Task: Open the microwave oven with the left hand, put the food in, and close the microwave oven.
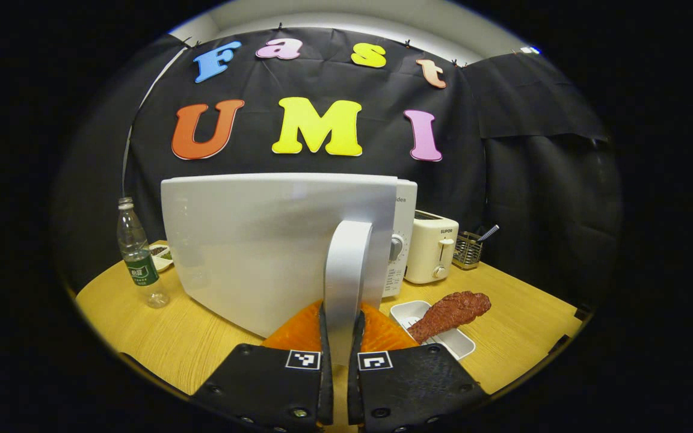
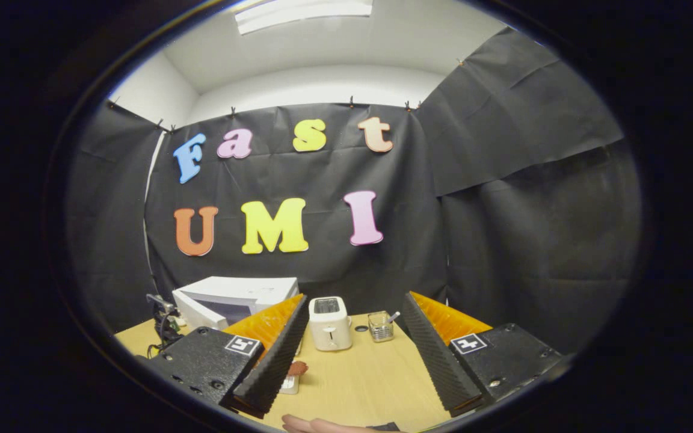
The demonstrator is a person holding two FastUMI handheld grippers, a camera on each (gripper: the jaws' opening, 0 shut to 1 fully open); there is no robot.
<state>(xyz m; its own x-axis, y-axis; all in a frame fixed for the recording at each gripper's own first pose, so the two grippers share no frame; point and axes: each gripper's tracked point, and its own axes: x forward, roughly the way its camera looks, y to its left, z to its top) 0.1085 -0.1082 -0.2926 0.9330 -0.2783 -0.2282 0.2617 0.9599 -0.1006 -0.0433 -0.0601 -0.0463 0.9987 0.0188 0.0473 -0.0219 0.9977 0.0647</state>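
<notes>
The white microwave door (image 1: 250, 246) is swung out towards the left gripper view, with the control panel and dial (image 1: 399, 240) showing behind its right edge. My left gripper (image 1: 341, 310) is shut on the door's upright white handle (image 1: 346, 264). The food, a reddish-brown piece of meat (image 1: 450, 311), lies across a small white tray (image 1: 461, 344) on the table, right of the gripper. In the right gripper view my right gripper (image 2: 355, 299) is wide open and holds nothing, up above the table. The microwave (image 2: 244, 293) stands far left there, and the food (image 2: 298, 367) peeks out beside the left finger.
A cream toaster (image 1: 432, 249) and a wire basket (image 1: 468, 249) stand right of the microwave. A plastic water bottle (image 1: 139, 255) and a small dish (image 1: 160, 252) are on its left. The wooden table (image 1: 521, 325) ends close on the right. Part of a hand (image 2: 316, 426) shows at the bottom.
</notes>
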